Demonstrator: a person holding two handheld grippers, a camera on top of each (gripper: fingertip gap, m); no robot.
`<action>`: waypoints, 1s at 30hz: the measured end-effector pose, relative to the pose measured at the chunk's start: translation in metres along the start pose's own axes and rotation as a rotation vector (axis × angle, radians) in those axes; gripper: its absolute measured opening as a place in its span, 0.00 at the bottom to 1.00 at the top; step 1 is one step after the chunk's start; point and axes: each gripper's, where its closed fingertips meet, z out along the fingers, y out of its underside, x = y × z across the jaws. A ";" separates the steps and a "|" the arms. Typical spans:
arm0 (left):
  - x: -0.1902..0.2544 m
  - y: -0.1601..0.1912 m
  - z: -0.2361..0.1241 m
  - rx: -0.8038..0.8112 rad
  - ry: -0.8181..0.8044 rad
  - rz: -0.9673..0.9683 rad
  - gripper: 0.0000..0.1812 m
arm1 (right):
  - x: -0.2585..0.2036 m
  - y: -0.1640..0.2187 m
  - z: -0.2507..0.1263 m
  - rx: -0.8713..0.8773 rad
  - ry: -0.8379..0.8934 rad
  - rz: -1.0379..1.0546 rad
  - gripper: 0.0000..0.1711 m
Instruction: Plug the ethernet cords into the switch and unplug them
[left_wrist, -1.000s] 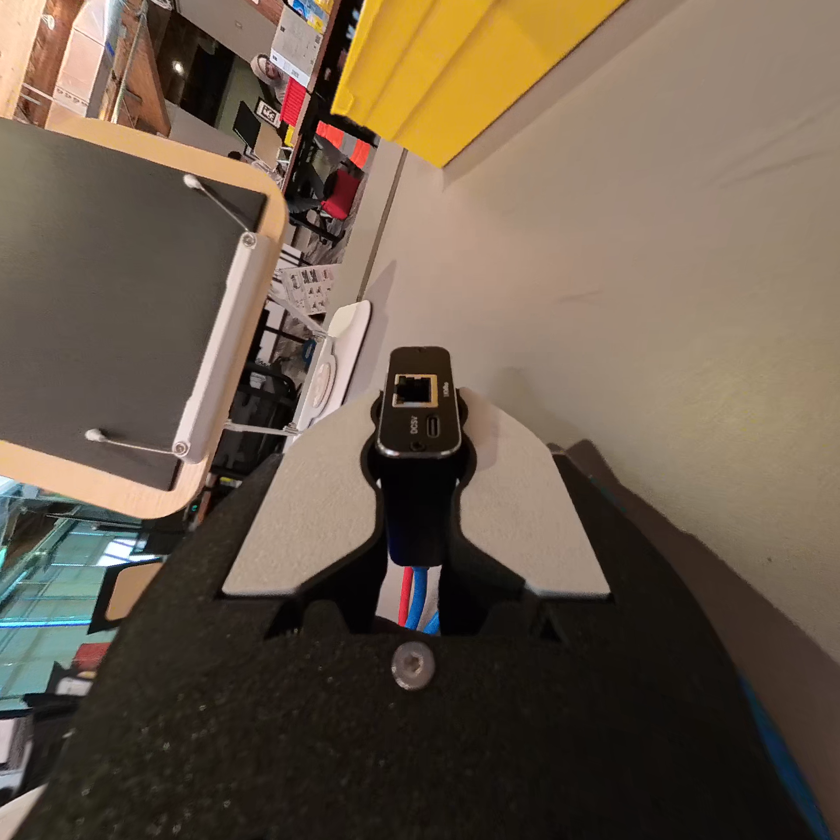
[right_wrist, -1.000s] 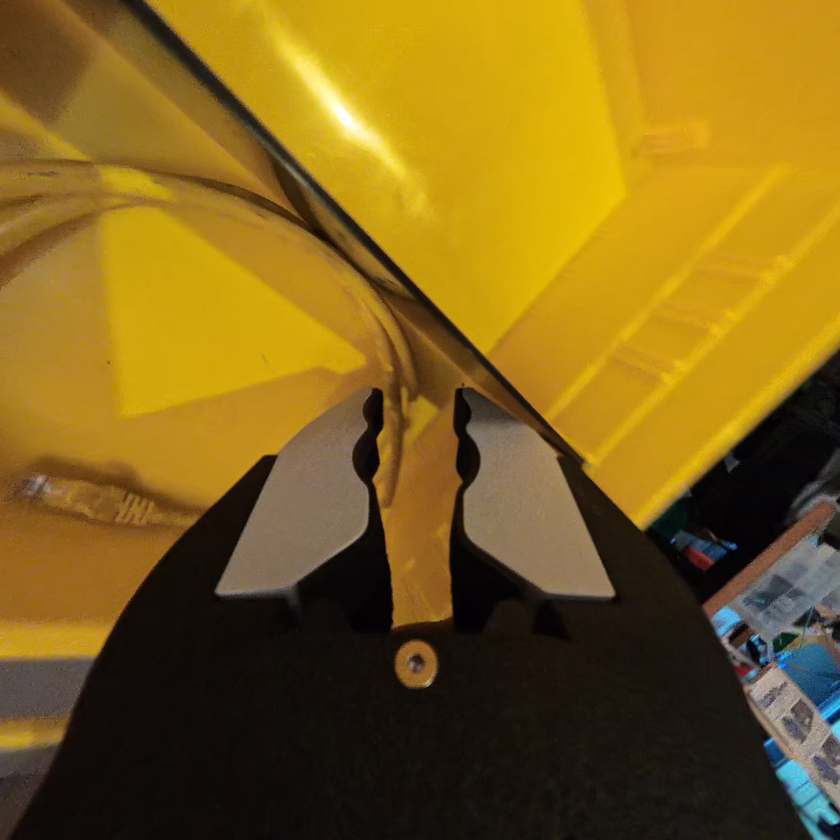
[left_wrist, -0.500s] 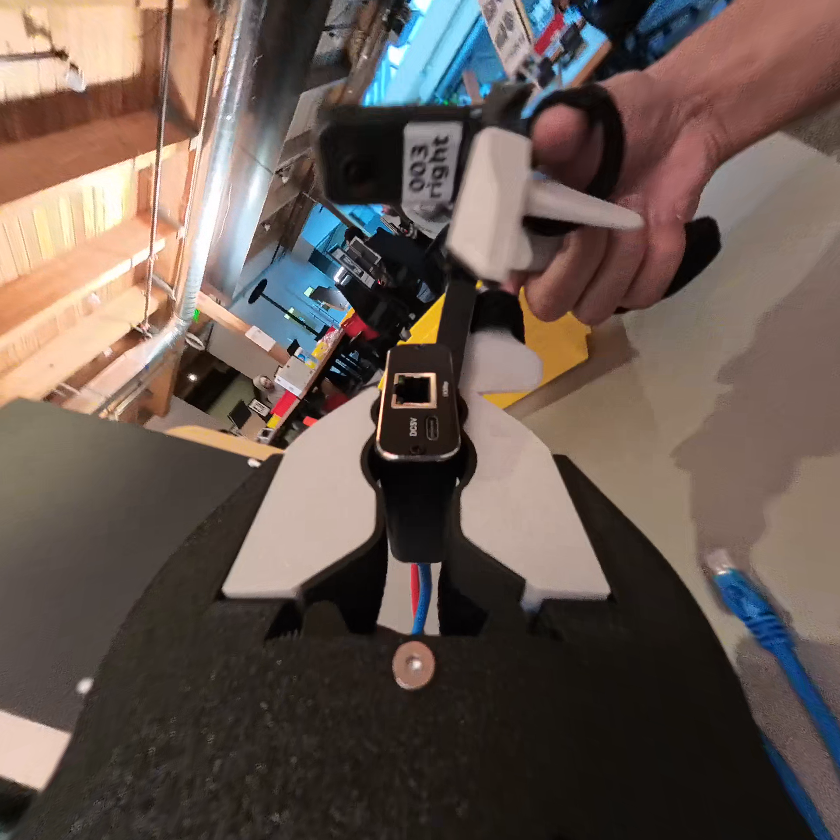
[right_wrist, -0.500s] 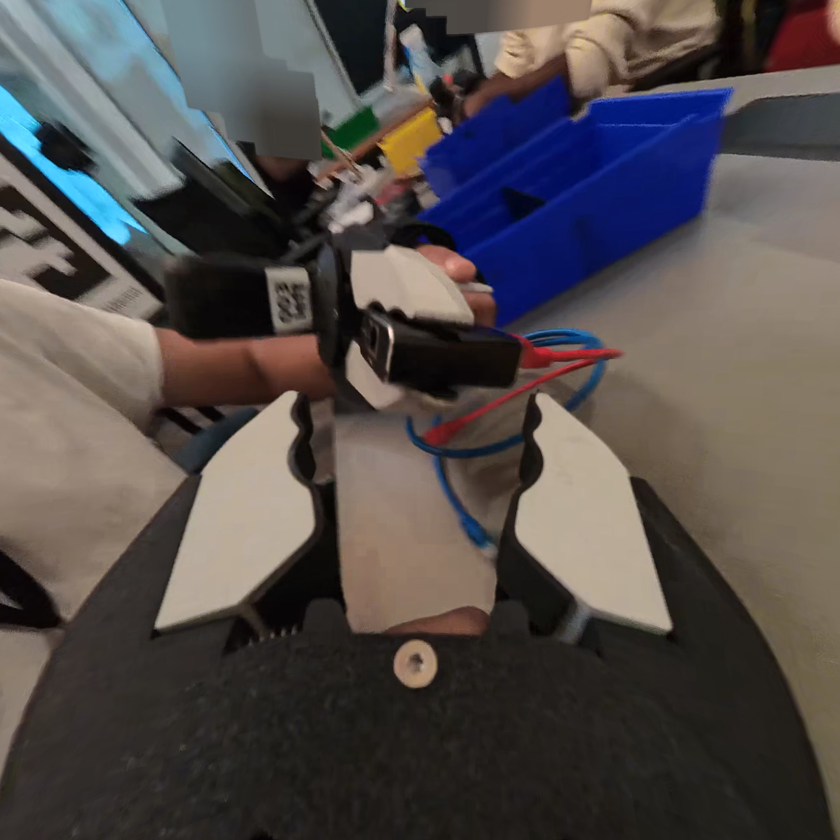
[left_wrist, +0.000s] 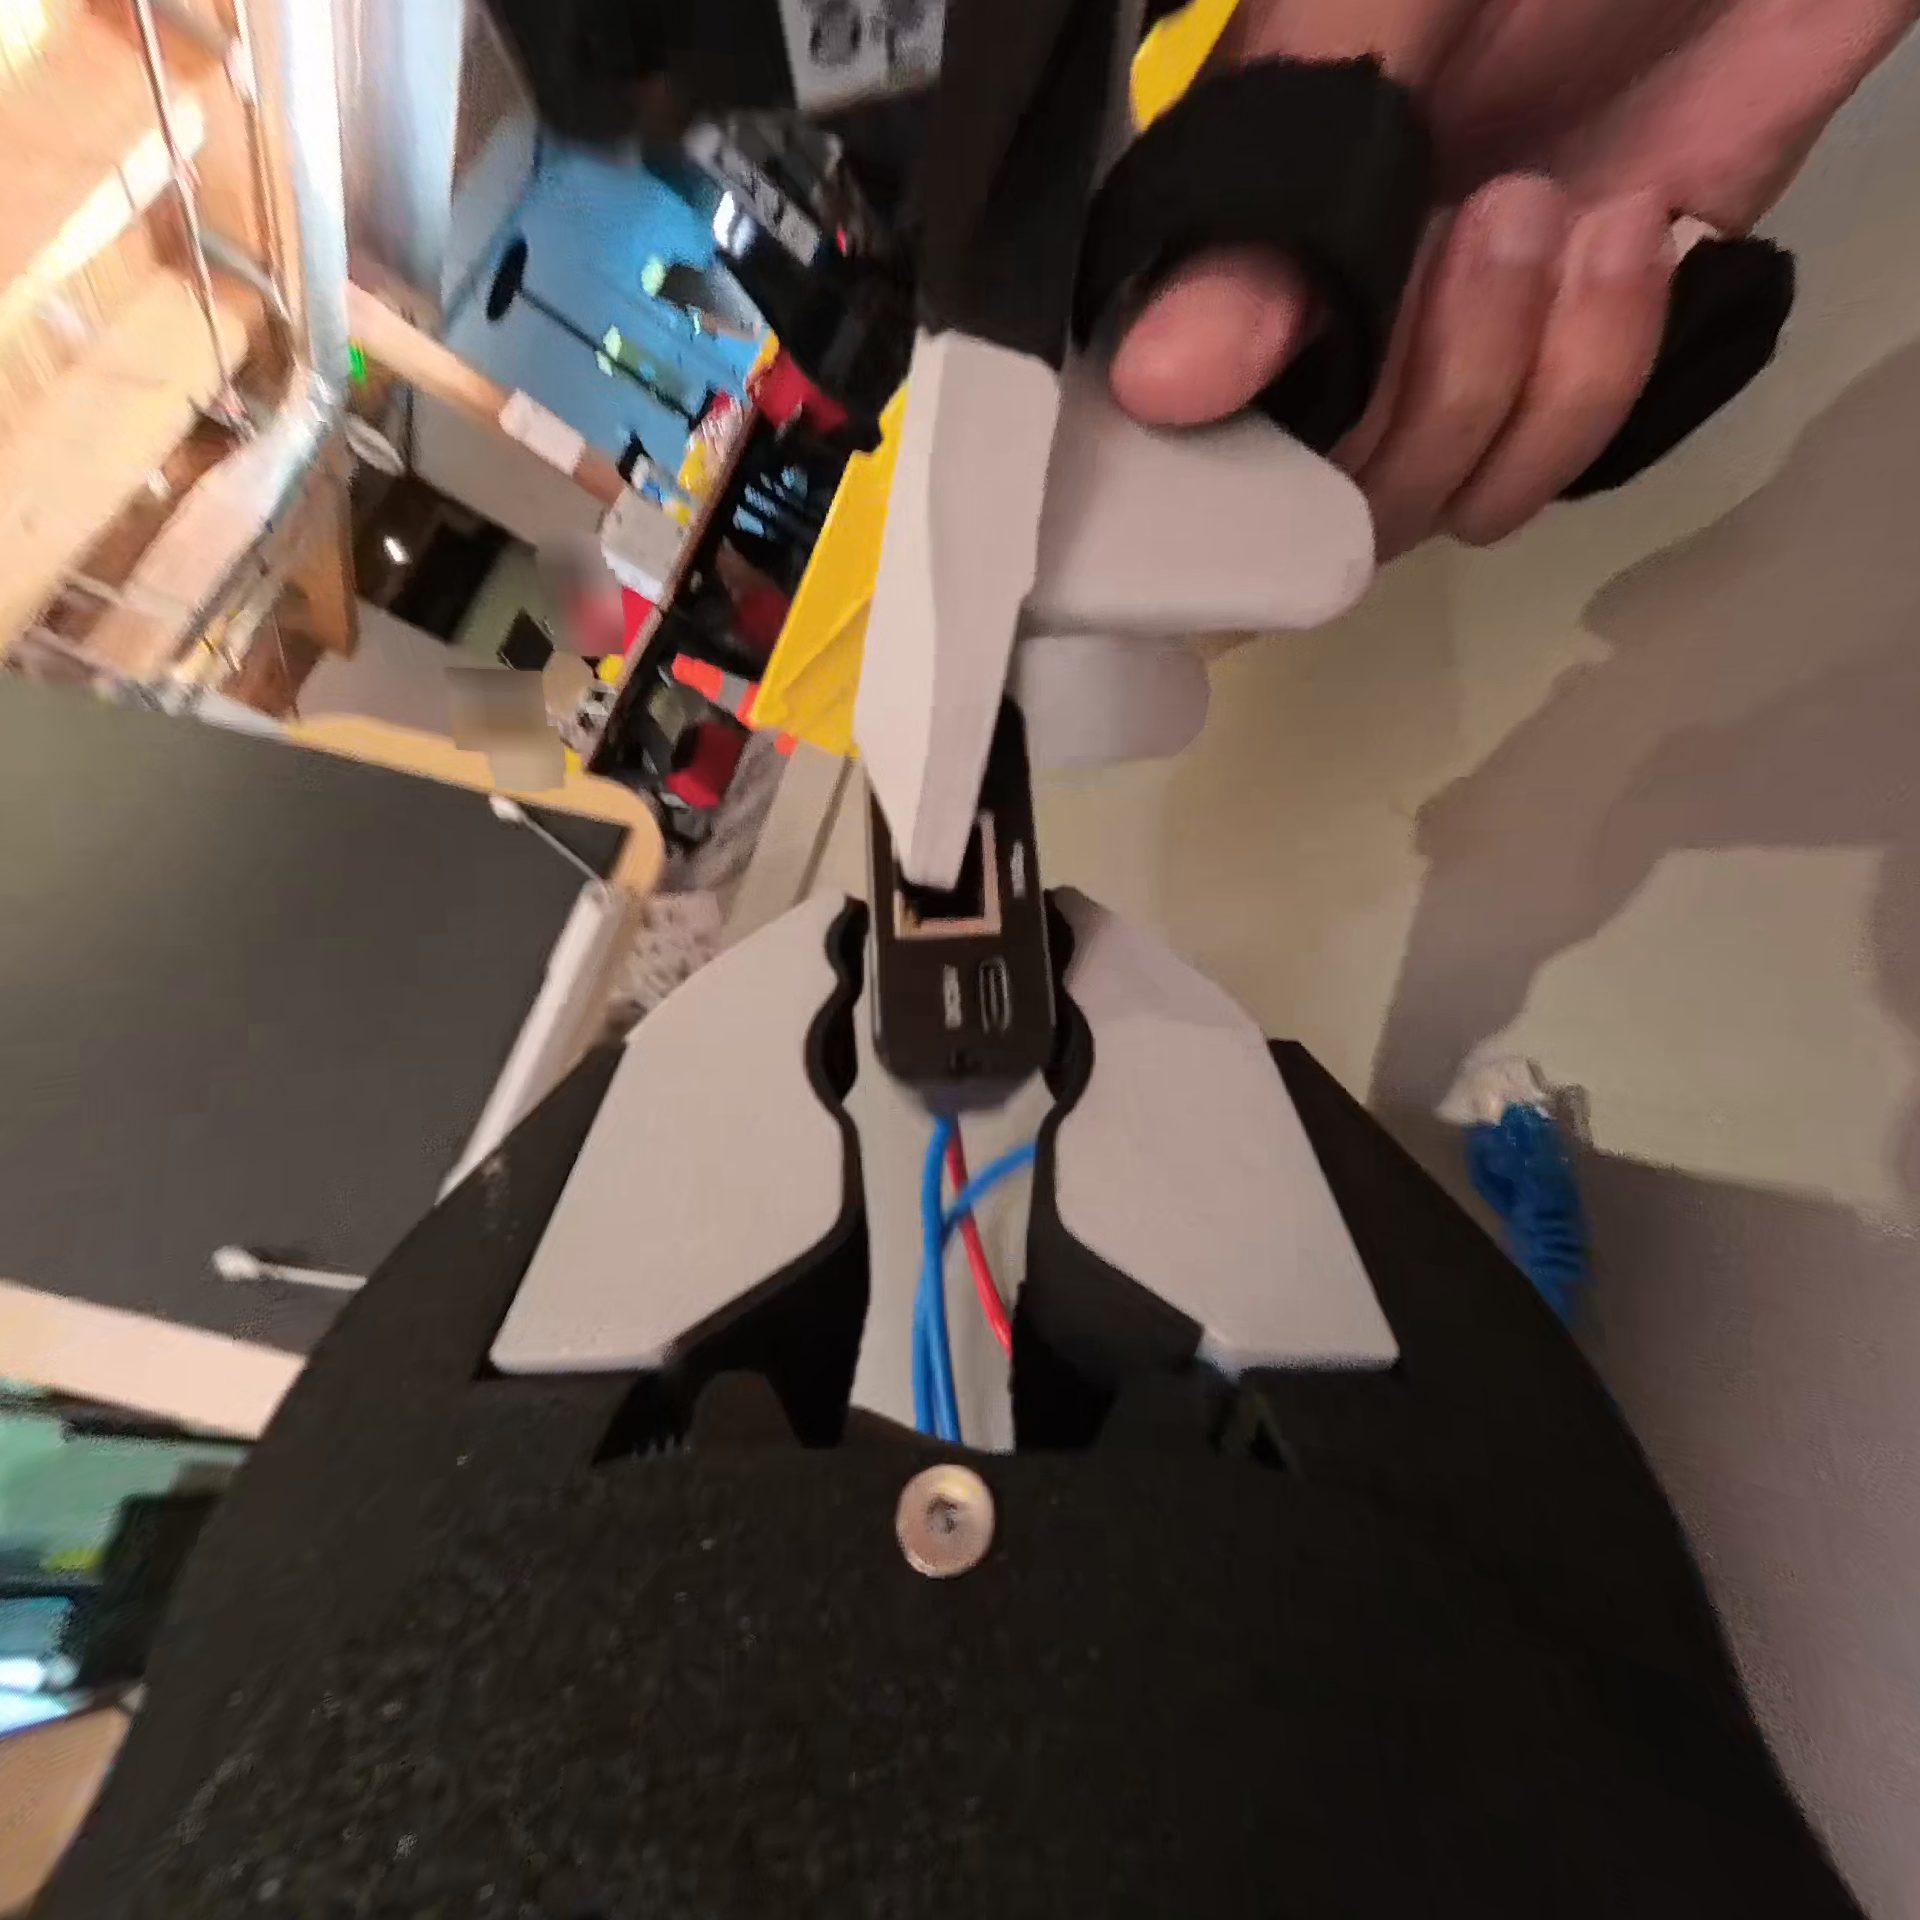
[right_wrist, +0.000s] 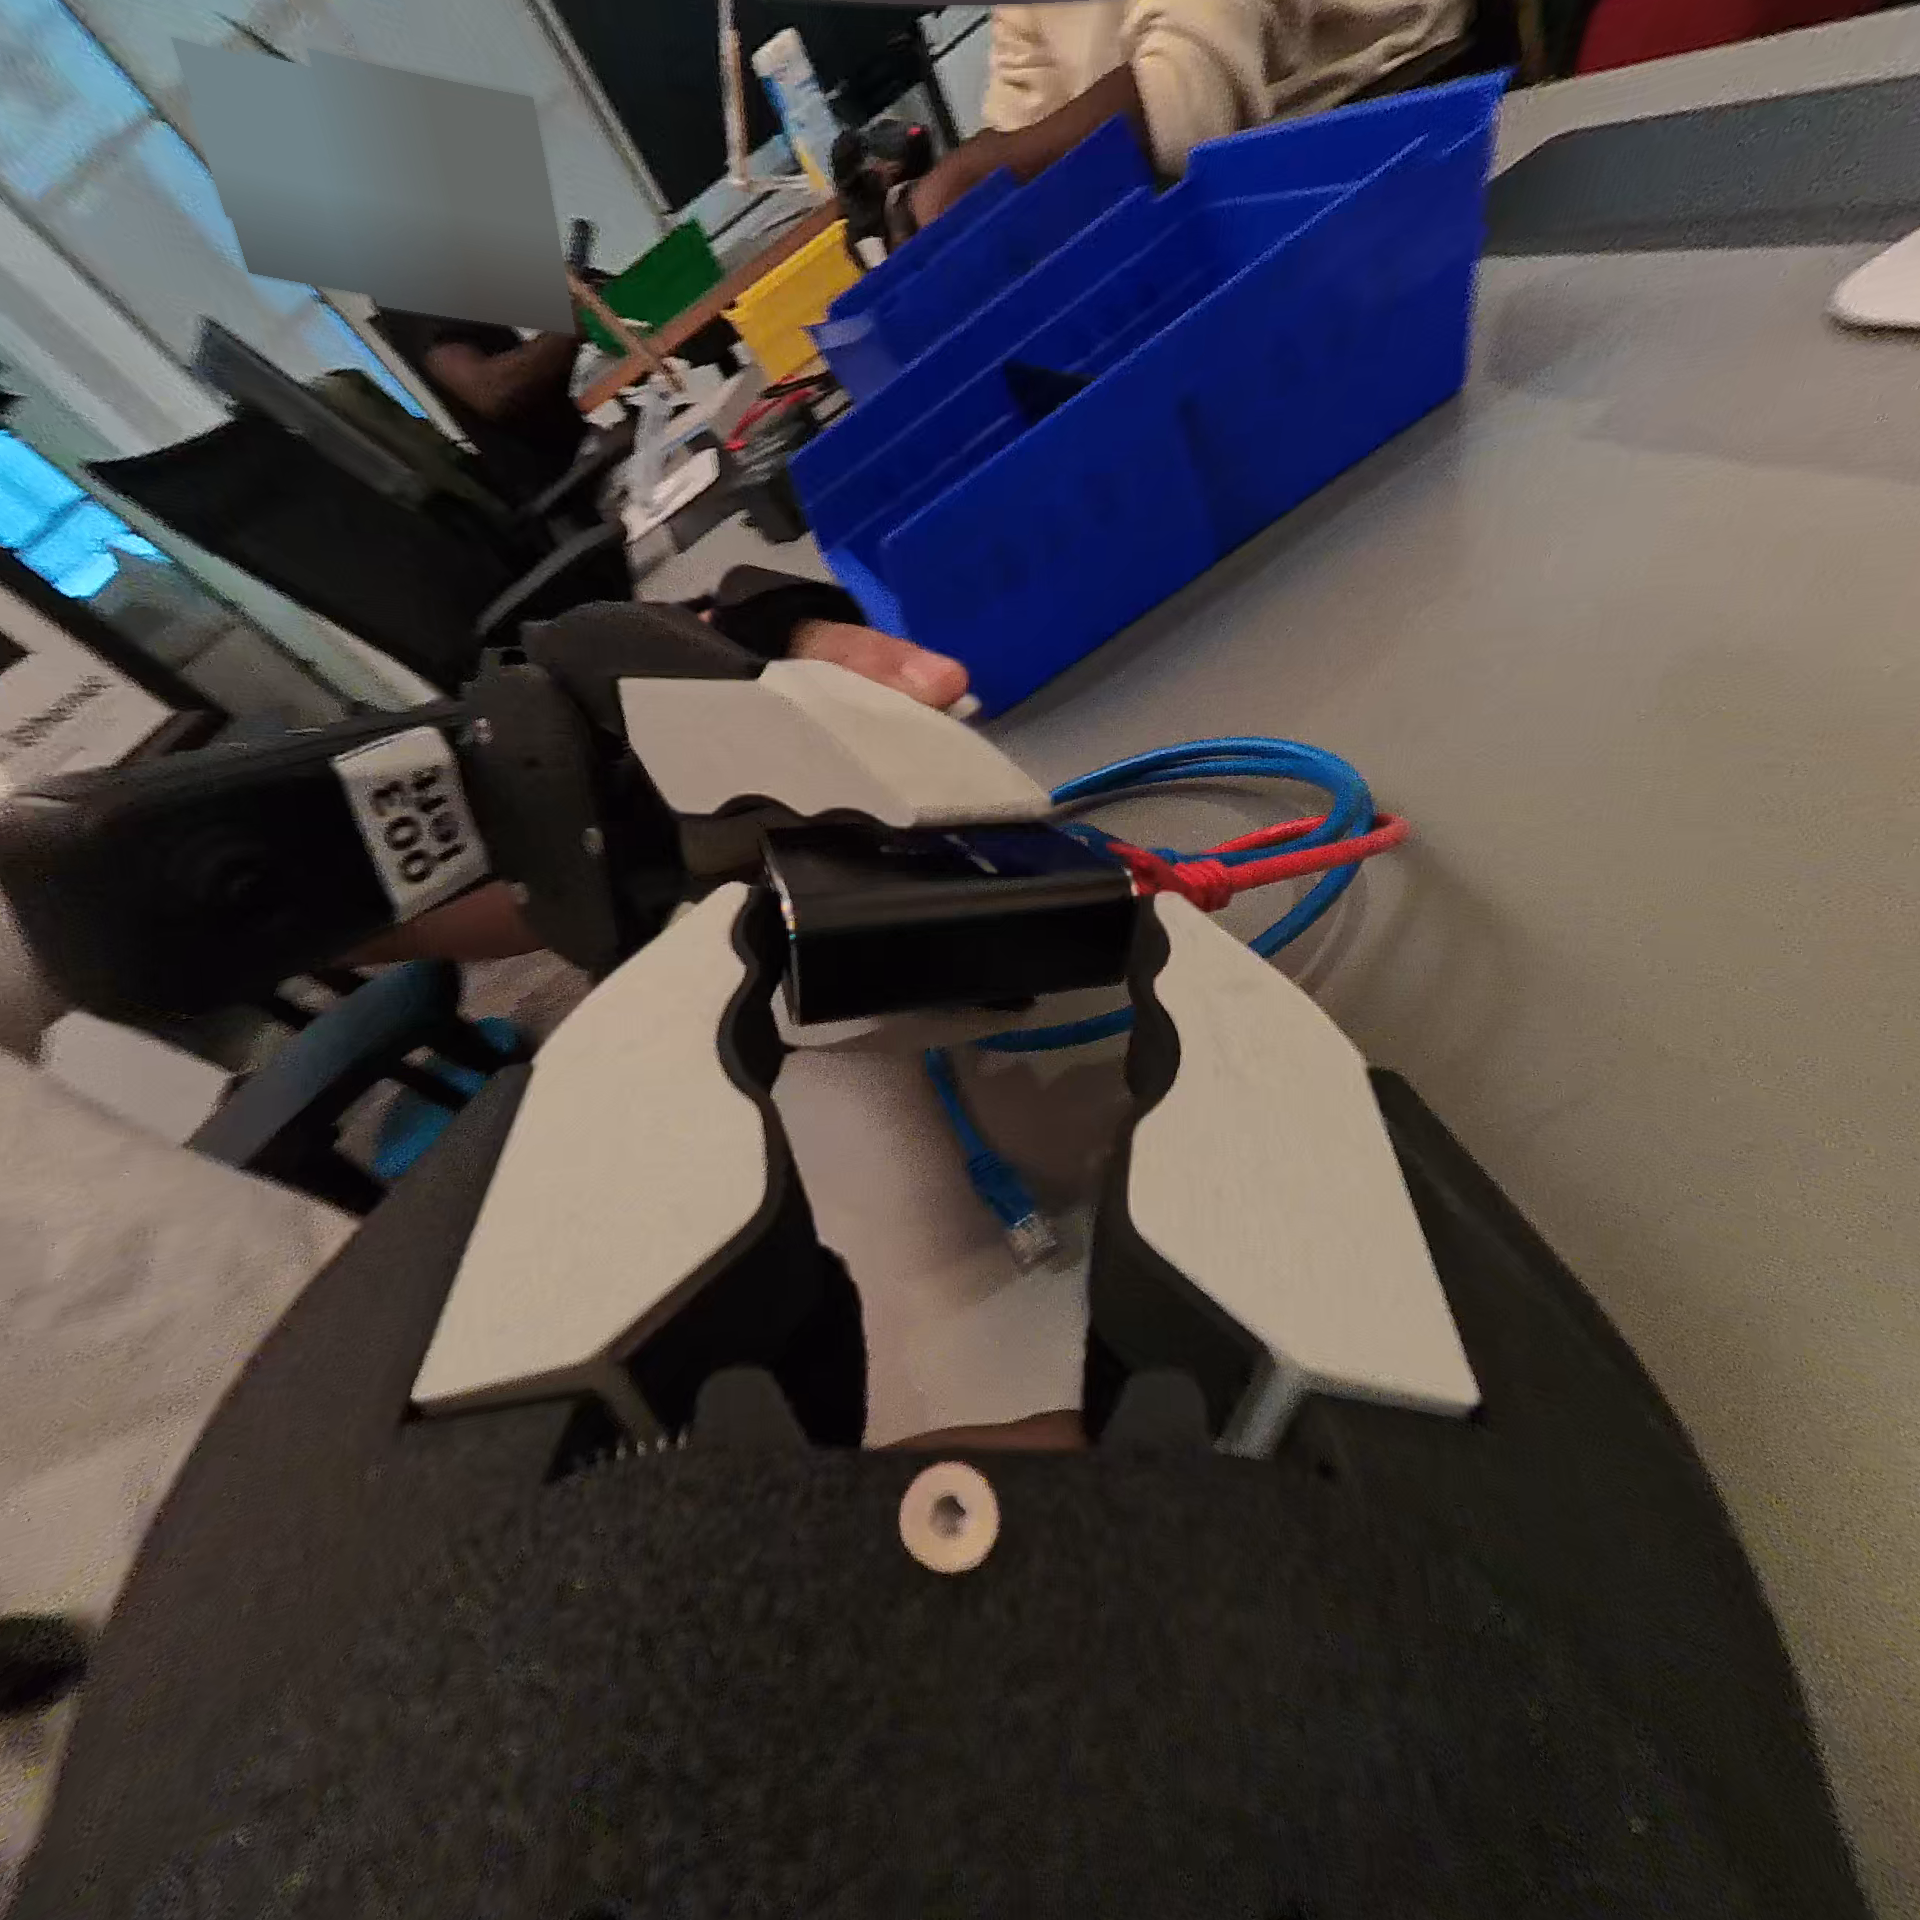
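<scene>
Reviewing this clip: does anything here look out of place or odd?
Yes. The right tongs hold no cord: they stand open around the switch that the left tongs clamp, one finger poking at its empty port. The loose blue plug lies unused on the table.

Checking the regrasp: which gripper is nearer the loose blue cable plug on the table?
Right. The right gripper hovers open just above the plug; the left gripper is shut on the switch, farther back.
</scene>
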 end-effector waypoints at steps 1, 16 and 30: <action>0.000 0.008 -0.004 -0.037 0.004 -0.048 0.22 | 0.006 -0.002 -0.001 0.003 0.062 -0.019 0.38; 0.000 0.039 -0.011 -0.297 -0.167 -0.047 0.14 | 0.012 0.007 0.009 -0.111 0.433 -0.144 0.37; -0.014 -0.011 -0.057 0.183 -0.164 -0.281 0.14 | -0.039 -0.020 -0.001 0.254 -0.404 0.311 0.33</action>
